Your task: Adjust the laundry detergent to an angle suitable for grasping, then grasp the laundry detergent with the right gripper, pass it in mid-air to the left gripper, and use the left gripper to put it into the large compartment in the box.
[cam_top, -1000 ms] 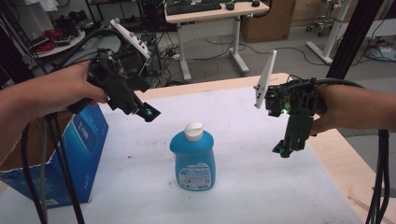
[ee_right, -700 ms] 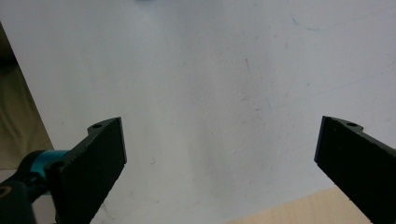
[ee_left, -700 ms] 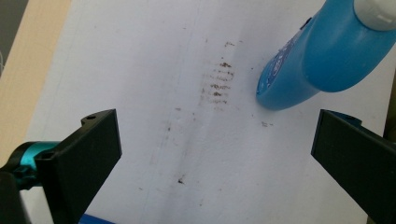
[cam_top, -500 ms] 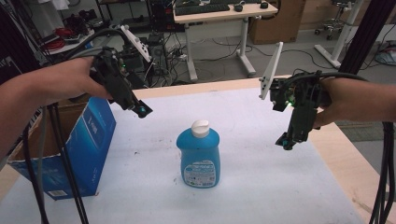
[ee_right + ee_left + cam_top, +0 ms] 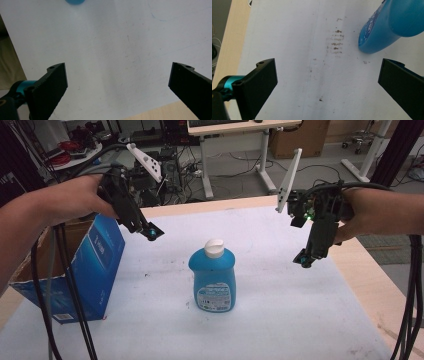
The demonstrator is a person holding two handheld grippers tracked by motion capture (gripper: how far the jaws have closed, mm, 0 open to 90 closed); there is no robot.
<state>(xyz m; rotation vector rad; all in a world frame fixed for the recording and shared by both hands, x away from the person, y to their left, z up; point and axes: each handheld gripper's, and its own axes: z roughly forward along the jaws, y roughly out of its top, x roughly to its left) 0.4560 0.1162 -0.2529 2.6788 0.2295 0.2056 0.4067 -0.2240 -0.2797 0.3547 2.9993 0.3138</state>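
A blue detergent bottle (image 5: 213,279) with a white cap stands upright in the middle of the white table cover (image 5: 280,310). My left gripper (image 5: 150,232) hovers above the table to the bottle's upper left, open with nothing between its jaws. In the left gripper view the bottle's base (image 5: 387,27) shows at the top right, beyond the wide-apart jaws of the left gripper (image 5: 327,87). My right gripper (image 5: 305,260) hangs to the right of the bottle, pointing down, open and empty. The right gripper (image 5: 117,87) looks on bare white cover, with a sliver of the bottle (image 5: 74,2) at the top edge.
An open blue cardboard box (image 5: 85,265) stands at the table's left edge. Bare wood (image 5: 370,285) borders the cover on the right and far side. Black cables (image 5: 65,295) trail from both hands. Desks and clutter fill the room behind.
Both grippers have risen and drawn a little away from the bottle. The bottle has not moved on the table.
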